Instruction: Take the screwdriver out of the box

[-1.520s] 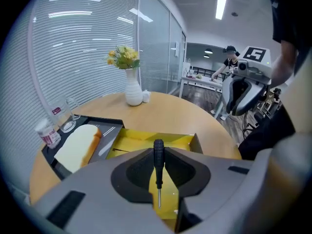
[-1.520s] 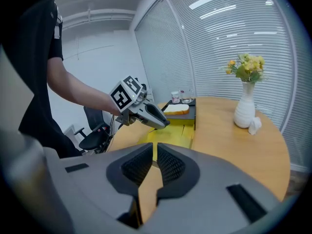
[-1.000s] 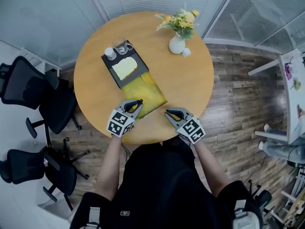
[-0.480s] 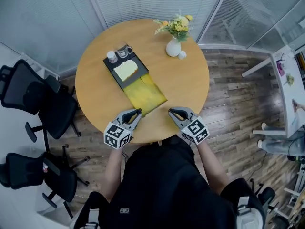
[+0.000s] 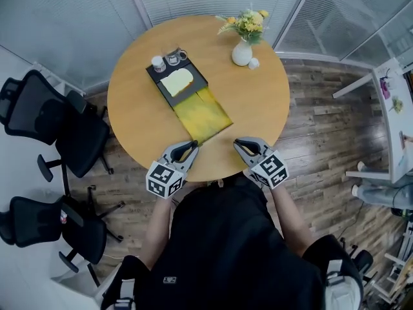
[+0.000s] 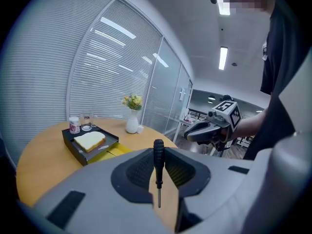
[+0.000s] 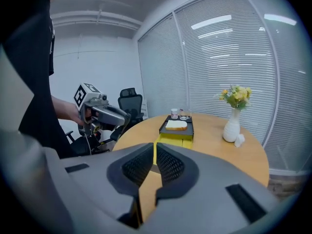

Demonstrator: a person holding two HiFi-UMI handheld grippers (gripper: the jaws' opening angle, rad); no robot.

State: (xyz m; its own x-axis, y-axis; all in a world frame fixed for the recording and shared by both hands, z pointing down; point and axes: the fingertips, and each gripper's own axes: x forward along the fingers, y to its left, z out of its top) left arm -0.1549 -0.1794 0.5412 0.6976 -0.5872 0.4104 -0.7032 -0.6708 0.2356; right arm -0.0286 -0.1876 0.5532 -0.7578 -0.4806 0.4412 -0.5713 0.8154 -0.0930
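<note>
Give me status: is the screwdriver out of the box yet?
Done: the screwdriver is out, clamped upright in the left gripper, clear of the yellow box at the near edge of the table. In hand: just that hold; the right gripper is empty, jaws nearly together. Left: nothing for the task itself, perhaps setting it down.

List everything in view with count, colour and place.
Round wooden table: one, tan, centre
Black rectangular tray: one, table's far side
White bread slice: one, in tray
Flat yellow box: one, against tray's near end
Small white jar: one, tray's far end
Clear glass cup: one, beside jar
White flower vase: one, table's far right
Black office chairs: two, floor left
Black-handled screwdriver: one, gripped by left hand-held gripper
Right hand-held gripper: one, grey, near edge, empty
</note>
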